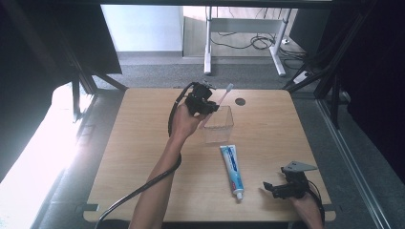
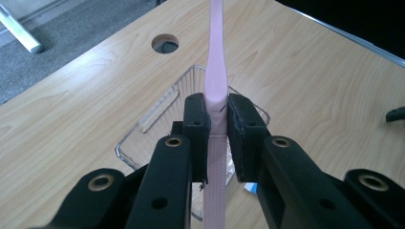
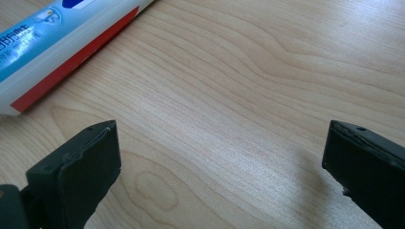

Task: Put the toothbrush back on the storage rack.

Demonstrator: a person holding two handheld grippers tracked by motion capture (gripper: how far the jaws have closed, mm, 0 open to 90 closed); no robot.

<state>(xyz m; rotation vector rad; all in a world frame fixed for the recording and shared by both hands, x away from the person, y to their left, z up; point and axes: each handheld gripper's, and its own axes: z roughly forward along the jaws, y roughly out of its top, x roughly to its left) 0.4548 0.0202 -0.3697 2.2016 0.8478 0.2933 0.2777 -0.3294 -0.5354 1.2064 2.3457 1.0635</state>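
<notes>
At the near edge of the tabletop (image 1: 143, 191), on the person's right, the right gripper (image 1: 273, 190) rests low over the wood with its jaws spread wide and nothing between them; in the right gripper view the two black jaws stand far apart over bare wood grain. Just to the left of it in the high view lies a toothpaste tube (image 1: 232, 171), flat on the wood, its white cap end toward the person and its blue-and-white body running away toward the middle of the tabletop; one end of the tube crosses the upper left corner of the right gripper view. Farther in, near the centre, stands a clear plastic container (image 1: 220, 128), open at the top, just beyond the far end of the tube. The left hand (image 1: 184, 123) reaches in from the near left and holds the left gripper (image 1: 208, 108) at the container's far left rim. Its jaws are closed tight on the handle of a pink toothbrush (image 2: 216, 81), which the left gripper view shows pinched between the two pads directly above the container, its long end stretching up and away. Beyond the toothbrush a round hole (image 1: 240, 101) sits in the tabletop near the far edge.
</notes>
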